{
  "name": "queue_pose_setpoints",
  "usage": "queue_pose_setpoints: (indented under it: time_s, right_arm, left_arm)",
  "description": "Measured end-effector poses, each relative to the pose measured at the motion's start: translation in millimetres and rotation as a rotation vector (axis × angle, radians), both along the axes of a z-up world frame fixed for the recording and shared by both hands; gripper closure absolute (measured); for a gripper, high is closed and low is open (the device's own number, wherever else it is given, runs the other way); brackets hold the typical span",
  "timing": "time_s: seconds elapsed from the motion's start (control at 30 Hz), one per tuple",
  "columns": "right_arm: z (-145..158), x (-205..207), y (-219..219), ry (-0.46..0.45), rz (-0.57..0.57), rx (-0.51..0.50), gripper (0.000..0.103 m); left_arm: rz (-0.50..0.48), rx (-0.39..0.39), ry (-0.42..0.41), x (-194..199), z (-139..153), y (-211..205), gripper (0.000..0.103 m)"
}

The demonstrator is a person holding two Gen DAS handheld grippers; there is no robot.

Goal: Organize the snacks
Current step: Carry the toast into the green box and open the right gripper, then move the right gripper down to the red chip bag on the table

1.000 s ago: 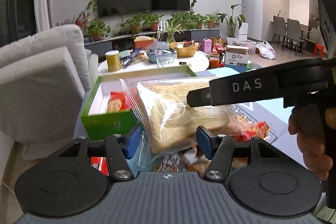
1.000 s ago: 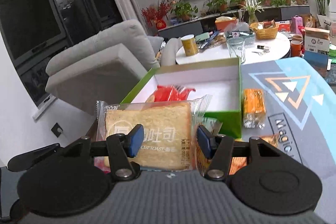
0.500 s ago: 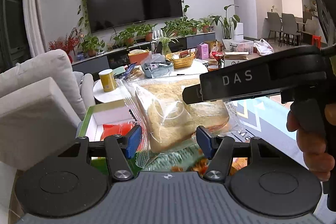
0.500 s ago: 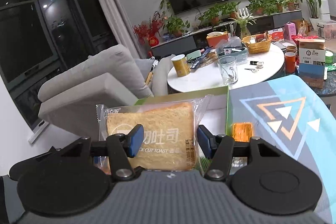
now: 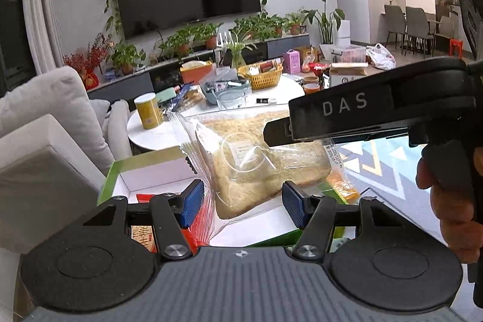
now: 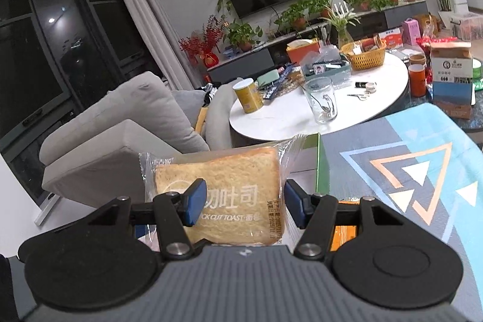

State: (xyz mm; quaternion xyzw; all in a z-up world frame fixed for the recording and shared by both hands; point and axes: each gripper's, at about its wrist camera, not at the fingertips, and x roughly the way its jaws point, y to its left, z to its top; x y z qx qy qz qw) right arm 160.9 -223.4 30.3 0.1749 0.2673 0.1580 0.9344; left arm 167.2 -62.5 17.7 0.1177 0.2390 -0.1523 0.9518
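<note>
My right gripper [image 6: 246, 202] is shut on a clear-wrapped pack of thick-cut toast [image 6: 229, 189] and holds it upright above the green snack box [image 6: 321, 168]. In the left wrist view the same toast pack [image 5: 256, 159] hangs in front of my left gripper [image 5: 241, 198], whose blue pads stand apart with nothing clamped between them. The right gripper's black body [image 5: 377, 110] reaches in from the right over the toast. The green box [image 5: 108, 183] with its white inside lies below, with a red snack packet [image 5: 145, 196] in it.
An orange snack packet [image 6: 344, 231] lies beside the box on the blue patterned mat [image 6: 407, 171]. A round white table [image 6: 302, 110] behind holds a yellow can [image 6: 249, 95], a glass mug [image 6: 321, 101] and a wicker basket [image 6: 363, 56]. A grey sofa [image 6: 120, 135] stands to the left.
Both grippers have risen and tilted up, so the room fills more of each view. The toast stays in the right gripper and now hangs over the box's right part.
</note>
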Motion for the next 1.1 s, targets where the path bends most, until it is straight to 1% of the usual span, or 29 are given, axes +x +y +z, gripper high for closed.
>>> queue_pose_setpoints:
  time_s: [0.13, 0.2, 0.27, 0.33, 0.4, 0.47, 0.6, 0.7, 0.9, 1.1]
  right_arm:
    - [-11.1, 13.1, 0.8, 0.03, -0.004, -0.005, 0.055]
    - [-14.6, 16.6, 1.1, 0.03, -0.012, -0.011, 0.055]
    - [-17.0, 19.1, 1.1, 0.033, -0.039, -0.033, 0.055]
    - [-20.1, 19.3, -2.0, 0.033, -0.09, -0.052, 0.055]
    - [-22.6, 19.6, -6.0, 0.04, -0.103, -0.052, 0.055]
    - [-21.1, 16.7, -7.1, 0.045, -0.091, -0.039, 0.055]
    - [-11.8, 3.8, 0.6, 0.018, -0.067, -0.062, 0.055]
    - [-7.0, -3.6, 2.9, 0.01, -0.054, -0.065, 0.055]
    - [3.4, -21.3, 6.3, -0.004, -0.032, -0.076, 0.055]
    - [12.5, -38.5, 17.9, -0.023, 0.001, -0.091, 0.055]
  left_arm:
    - [0.004, 0.0, 0.034, 14.7, -12.0, -0.9, 0.048]
    - [0.01, -0.01, 0.043, 20.1, -15.8, 0.6, 0.046]
    - [0.019, -0.009, 0.053, 26.1, -18.9, 3.0, 0.045]
    - [0.04, 0.004, 0.059, 26.8, -21.4, 4.2, 0.046]
    - [0.044, 0.004, 0.06, 24.2, -22.3, 6.6, 0.046]
    - [0.039, -0.006, 0.061, 19.7, -21.8, 9.2, 0.046]
    - [0.043, 0.007, 0.058, 10.8, -17.8, 8.3, 0.046]
    - [0.055, 0.0, 0.05, 2.6, -12.4, 12.3, 0.046]
    - [0.107, -0.031, 0.037, -11.2, 1.0, 34.5, 0.046]
    - [0.147, -0.033, 0.007, -31.3, 11.7, 55.0, 0.045]
